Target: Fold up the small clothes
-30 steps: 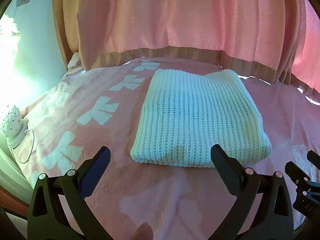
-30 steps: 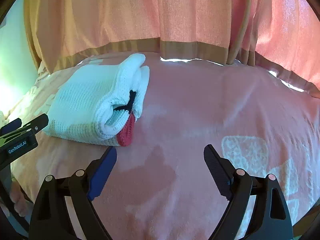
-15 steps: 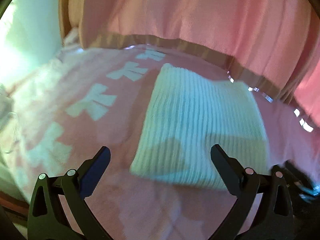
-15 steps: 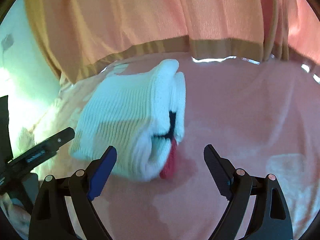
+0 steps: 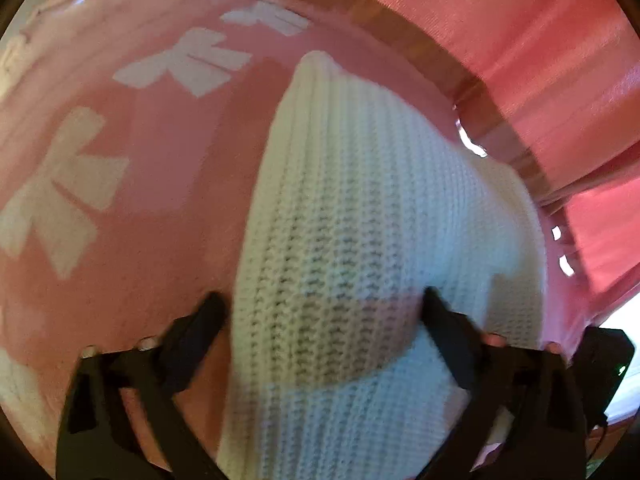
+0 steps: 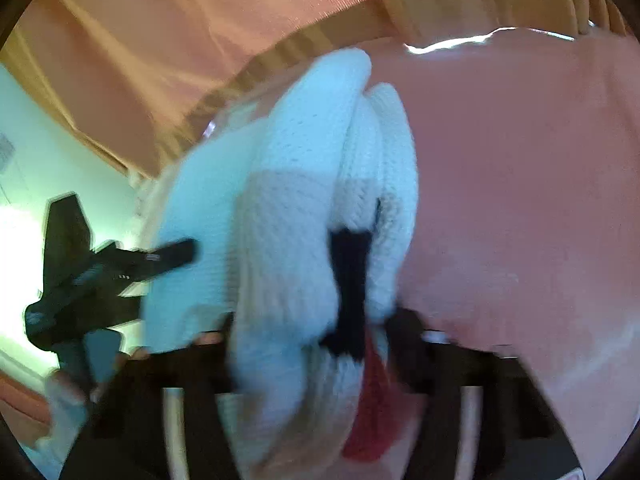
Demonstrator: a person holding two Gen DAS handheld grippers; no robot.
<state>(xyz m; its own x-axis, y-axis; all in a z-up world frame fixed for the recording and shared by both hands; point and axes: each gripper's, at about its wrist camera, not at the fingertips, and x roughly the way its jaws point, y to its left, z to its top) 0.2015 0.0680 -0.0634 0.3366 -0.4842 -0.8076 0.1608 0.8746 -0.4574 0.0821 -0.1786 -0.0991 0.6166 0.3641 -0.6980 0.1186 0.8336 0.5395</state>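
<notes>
Motion blur smears the sweater (image 6: 288, 240) hiding the right jaws.

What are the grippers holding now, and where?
Nothing is clearly clamped: both the left gripper and the right gripper straddle the folded white knitted garment's near edge, jaws open.

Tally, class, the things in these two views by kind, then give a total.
Folded white knit garment: 1
Hand-held grippers: 2, left and right
Pink blanket: 1
Curtain: 1
Total: 5
</notes>
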